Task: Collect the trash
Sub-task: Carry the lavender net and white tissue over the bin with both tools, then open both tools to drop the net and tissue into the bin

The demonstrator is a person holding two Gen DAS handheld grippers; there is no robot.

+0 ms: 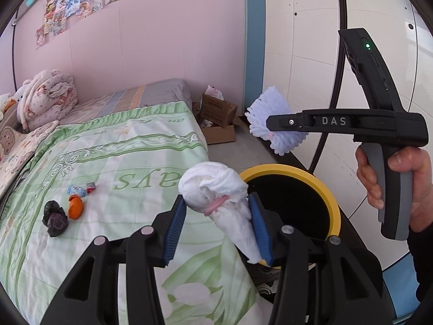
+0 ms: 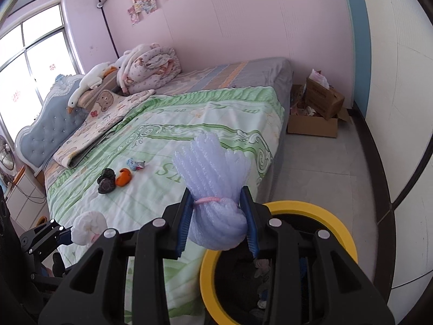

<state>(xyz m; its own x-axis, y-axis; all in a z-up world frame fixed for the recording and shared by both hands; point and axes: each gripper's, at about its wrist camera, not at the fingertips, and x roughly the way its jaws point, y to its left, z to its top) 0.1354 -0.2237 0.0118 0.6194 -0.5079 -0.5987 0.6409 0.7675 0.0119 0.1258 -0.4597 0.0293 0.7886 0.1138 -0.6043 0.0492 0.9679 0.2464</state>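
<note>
Trash bin point(image 2: 311, 211) below both grippers — left point(image 1: 219, 216) clamps white wad point(image 1: 213, 187), right point(image 2: 217, 216) foam bundle point(image 2: 211, 162).

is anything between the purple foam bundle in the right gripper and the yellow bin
Nothing visible. The right gripper holds the purple foam bundle above the near edge of the yellow bin, whose opening is uncovered. The left gripper, with its white tissue bundle, is off to the side.

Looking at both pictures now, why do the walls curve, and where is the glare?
Left wrist view: fisheye bends the wall lines; dark corners; the white bundle in the left gripper is sharp. Right wrist view: the window blows out white; the purple foam in the right gripper is evenly lit.
</note>
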